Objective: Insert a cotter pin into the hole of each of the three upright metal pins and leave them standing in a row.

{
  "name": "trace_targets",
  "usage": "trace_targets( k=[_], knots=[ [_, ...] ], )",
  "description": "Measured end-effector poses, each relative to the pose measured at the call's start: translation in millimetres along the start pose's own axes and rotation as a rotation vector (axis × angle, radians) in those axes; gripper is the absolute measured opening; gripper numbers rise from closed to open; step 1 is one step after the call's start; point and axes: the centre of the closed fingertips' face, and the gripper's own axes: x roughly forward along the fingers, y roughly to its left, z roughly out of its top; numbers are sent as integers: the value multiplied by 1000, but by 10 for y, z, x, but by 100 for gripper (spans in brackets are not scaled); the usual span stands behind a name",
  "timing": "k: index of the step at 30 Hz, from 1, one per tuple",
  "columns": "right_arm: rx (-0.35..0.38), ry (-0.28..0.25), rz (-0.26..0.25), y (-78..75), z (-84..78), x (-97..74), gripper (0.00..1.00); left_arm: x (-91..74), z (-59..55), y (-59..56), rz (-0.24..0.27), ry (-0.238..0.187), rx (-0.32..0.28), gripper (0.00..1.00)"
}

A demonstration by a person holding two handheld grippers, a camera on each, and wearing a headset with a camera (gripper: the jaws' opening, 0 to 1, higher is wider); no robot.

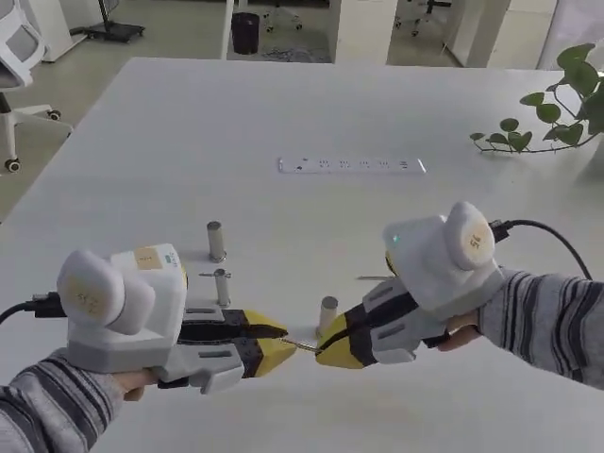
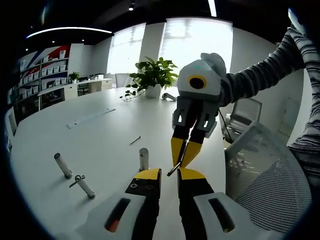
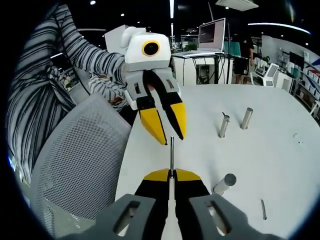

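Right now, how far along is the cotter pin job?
One of three done: the middle upright pin carries a cotter pin. In hand: the right gripper is shut on a second cotter pin. Left: the far pin and near pin are bare; a spare cotter pin lies loose.

The left gripper [image 1: 281,342] and the right gripper [image 1: 327,350] meet tip to tip close to the near edge of the table [image 1: 189,123], their yellow fingers pointing at each other. A thin cotter pin [image 1: 304,346] spans the small gap between the tips. The nearest metal pin [image 1: 328,310] stands upright just behind the right gripper's fingers. Further left, the middle metal pin [image 1: 222,288] carries a small crosspiece through its top, and the far metal pin [image 1: 216,241] stands bare beyond it. A loose cotter pin [image 1: 373,277] lies flat near the right gripper. A power strip [image 1: 351,165] lies toward the far edge, and plant leaves [image 1: 557,109] overhang the right edge.
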Motion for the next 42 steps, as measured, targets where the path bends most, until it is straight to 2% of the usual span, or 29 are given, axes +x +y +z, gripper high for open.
trace_targets(
  k=[2, 5, 11, 14, 19, 21, 24, 25, 28, 32, 35, 37, 42],
  knots=[
    [12, 0, -16, -32, -21, -24, 0, -1, 2, 68, 36, -8, -1, 13],
    [-3, 39, -59, -123, -105, -85, 0, 5, 2, 131, 78, -18, -11, 16],
    [-27, 95, -93, -237, -237, -222, 0, 75, -10, 214, 153, -40, -30, 22],
    [-31, 122, -106, -295, -314, -291, 0, 136, -33, 266, 206, -44, -33, 23],
    [-39, 165, -134, -400, -438, -380, 0, 223, -42, 387, 295, -69, -76, 26],
    [-38, 175, -142, -435, -473, -407, 0, 272, -63, 413, 317, -61, -75, 26],
    [-44, 191, -155, -490, -515, -450, 0, 345, -106, 423, 317, -55, -85, 24],
    [-52, 201, -165, -517, -530, -463, 0, 383, -156, 413, 310, -36, -98, 23],
    [-65, 223, -176, -586, -587, -470, 0, 468, -215, 404, 311, -14, -88, 25],
    [-74, 240, -176, -647, -633, -456, 0, 578, -234, 420, 322, -14, -112, 25],
    [-74, 241, -170, -658, -635, -432, 0, 656, -255, 440, 325, 5, -128, 22],
    [-80, 248, -169, -708, -665, -412, 0, 699, -247, 447, 331, 4, -126, 23],
    [-78, 247, -166, -769, -685, -390, 0, 835, -284, 472, 345, 39, -109, 25]
  ],
)
